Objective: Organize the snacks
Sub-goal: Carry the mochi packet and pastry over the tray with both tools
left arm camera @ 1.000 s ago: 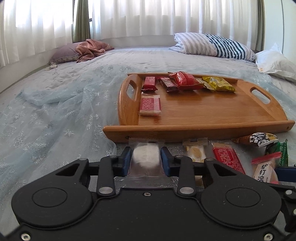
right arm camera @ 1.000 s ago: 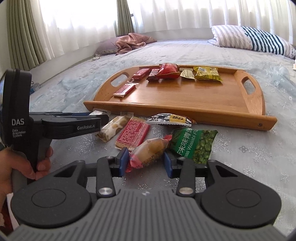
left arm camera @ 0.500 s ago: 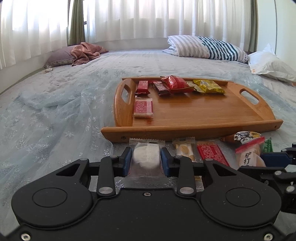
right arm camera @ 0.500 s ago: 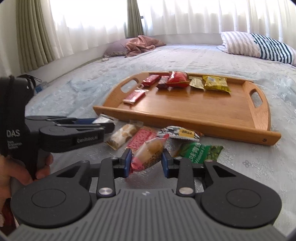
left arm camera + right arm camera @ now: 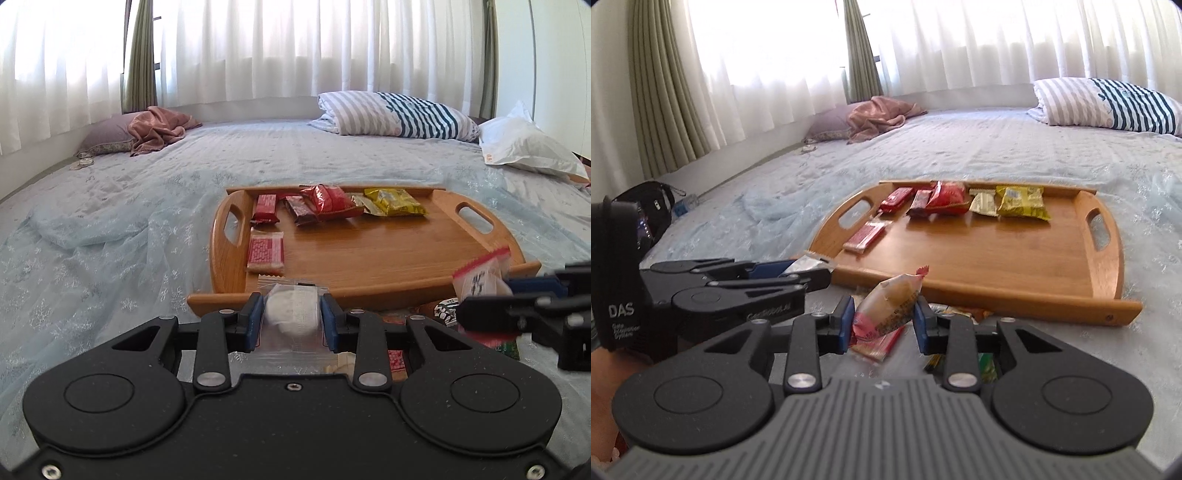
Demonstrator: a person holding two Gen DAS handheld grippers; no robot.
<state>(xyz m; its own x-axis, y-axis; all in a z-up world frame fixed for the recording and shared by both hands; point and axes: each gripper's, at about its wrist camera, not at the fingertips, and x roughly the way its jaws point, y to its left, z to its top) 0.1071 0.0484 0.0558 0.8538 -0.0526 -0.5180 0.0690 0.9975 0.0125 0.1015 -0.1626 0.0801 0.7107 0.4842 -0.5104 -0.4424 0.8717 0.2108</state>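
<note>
Fingers, left: the left gripper (image 5: 291, 319) has its blue fingers (image 5: 254, 320) drawn in narrow, pressing both sides of a clear-wrapped white snack (image 5: 292, 311).
Fingers, right: the right gripper (image 5: 883, 321) has its fingers (image 5: 846, 322) equally narrow, clamped on a red-and-tan snack packet (image 5: 886, 312) that tilts up toward the tray.
White snack: held clear of the bed, just in front of the tray's near rim.
Red-and-tan packet: held above the loose snacks by the bed's near edge.
Tray: a wooden tray (image 5: 373, 258) rests on the pale blue bed cover (image 5: 110, 229), mid-bed.
On the tray: a red brick-pattern pack (image 5: 266, 251) near its left handle; red, brown and yellow packets (image 5: 393, 202) along its far rim.
Off the tray: several packets lie on the bed between tray and grippers, partly hidden.
</note>
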